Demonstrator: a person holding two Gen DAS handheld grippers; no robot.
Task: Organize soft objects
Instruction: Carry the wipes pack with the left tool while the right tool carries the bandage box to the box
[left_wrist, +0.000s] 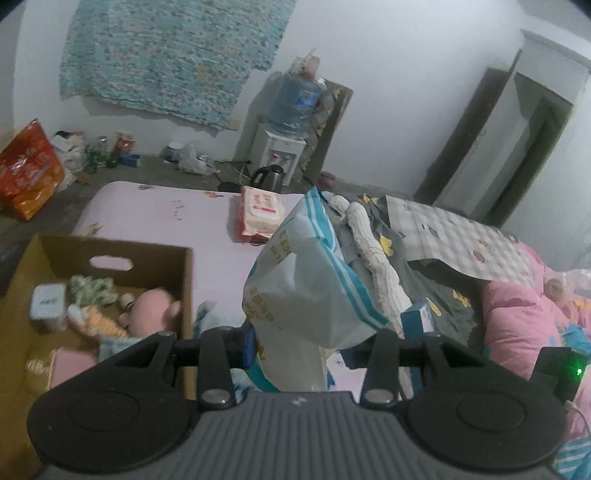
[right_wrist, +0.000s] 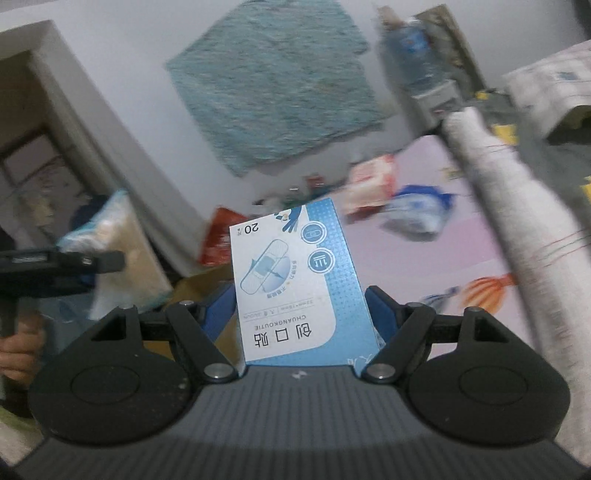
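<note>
The left gripper (left_wrist: 312, 341) has its fingers partly closed on the lower end of a soft blue-and-white plastic pack (left_wrist: 306, 280), which stands up between them, lifted above the bed (left_wrist: 155, 210). The right gripper (right_wrist: 301, 310) holds its fingers fairly wide, clamped on the sides of a blue-and-white plaster box (right_wrist: 295, 280).

The pack is slack and gripped only at its bottom, so it may sag, slip out, or catch on the near wall of the cardboard box (left_wrist: 110, 254) on the left. That box already holds a pink plush toy (left_wrist: 153, 308), a knitted carrot-like toy (left_wrist: 99, 323) and a small white case (left_wrist: 48, 302), so a careless drop could land on them or on the rim. The plaster box is stiff and smooth and could slide free if the hold loosens.

The left fingertips are hidden behind the pack. The right wrist view is heavily blurred; the cardboard box is hidden behind the plaster box there. A hand (right_wrist: 18, 350) shows at that view's left edge, cut off.
</note>
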